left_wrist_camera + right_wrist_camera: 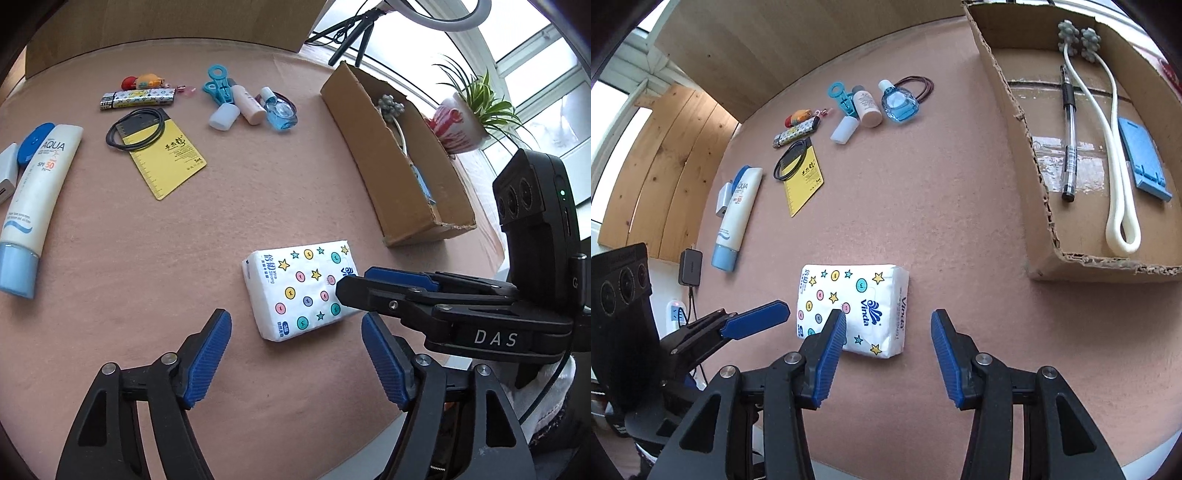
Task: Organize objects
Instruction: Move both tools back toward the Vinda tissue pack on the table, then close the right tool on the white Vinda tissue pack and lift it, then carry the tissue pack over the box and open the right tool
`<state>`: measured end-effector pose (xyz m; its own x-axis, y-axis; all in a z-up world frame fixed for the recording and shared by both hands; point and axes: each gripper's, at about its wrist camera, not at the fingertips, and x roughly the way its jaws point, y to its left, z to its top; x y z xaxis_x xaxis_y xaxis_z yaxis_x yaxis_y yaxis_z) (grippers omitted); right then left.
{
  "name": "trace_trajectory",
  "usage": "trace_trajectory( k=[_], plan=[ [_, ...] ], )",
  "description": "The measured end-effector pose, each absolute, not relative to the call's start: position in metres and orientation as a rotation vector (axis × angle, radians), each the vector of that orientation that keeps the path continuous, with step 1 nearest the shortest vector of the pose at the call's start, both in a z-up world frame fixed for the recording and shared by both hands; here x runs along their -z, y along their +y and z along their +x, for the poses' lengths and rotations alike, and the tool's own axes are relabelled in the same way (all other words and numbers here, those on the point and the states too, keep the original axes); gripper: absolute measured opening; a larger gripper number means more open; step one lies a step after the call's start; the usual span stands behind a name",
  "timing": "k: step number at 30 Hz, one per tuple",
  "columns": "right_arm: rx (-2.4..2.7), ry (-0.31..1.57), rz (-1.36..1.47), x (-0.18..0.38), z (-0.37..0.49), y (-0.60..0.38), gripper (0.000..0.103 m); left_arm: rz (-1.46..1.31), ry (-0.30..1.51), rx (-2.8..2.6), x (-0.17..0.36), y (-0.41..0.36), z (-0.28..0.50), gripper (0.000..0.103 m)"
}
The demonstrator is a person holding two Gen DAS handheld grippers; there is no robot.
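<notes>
A white tissue pack printed with stars and dots lies flat on the pink table near its front edge. My left gripper is open just short of the pack's near end, with nothing between its fingers. My right gripper is open too. Its left pad overlaps the tissue pack, whose right part lies ahead of the gap. In the left wrist view the right gripper reaches in from the right, over the pack's right end. A blue finger of the left gripper shows left of the pack.
An open cardboard box to the right holds a pen, a white looped massager and a blue stand. Further back lie a sunscreen tube, a yellow card with black bands, a lighter and small bottles. A potted plant stands behind the box.
</notes>
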<state>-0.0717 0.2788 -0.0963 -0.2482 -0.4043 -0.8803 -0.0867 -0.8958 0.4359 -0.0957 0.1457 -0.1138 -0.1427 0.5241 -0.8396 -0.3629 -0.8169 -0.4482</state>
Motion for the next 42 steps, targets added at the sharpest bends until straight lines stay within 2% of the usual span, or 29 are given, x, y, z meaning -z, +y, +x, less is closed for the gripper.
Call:
trace_trajectory(
  k=[8,11,15,20,28,42],
  plan=[
    [2.224,-0.626,1.783,0.101,-0.077,0.277,0.044,-1.523,-0.151,-1.983,0.115,0.153,-0.093,0.074],
    [2.228,-0.617,1.783,0.101,-0.079,0.274,0.044,-1.529,-0.156,-1.977,0.118,0.154,-0.094,0.069],
    [2.220,-0.614,1.774,0.102,-0.080,0.272,0.036,-1.534,-0.154,-1.972,0.121,0.156,-0.097,0.063],
    [2.234,-0.587,1.773,0.100,-0.081,0.269,0.035,-1.542,-0.170,-1.966,0.122,0.152,-0.099,0.056],
    [2.283,-0.537,1.733,0.086,-0.082,0.266,0.035,-1.518,-0.190,-1.976,0.108,0.151,-0.098,0.056],
    [2.456,-0.524,1.564,0.025,-0.079,0.295,0.035,-1.357,-0.157,-2.009,0.047,0.185,-0.109,0.056]
  ],
)
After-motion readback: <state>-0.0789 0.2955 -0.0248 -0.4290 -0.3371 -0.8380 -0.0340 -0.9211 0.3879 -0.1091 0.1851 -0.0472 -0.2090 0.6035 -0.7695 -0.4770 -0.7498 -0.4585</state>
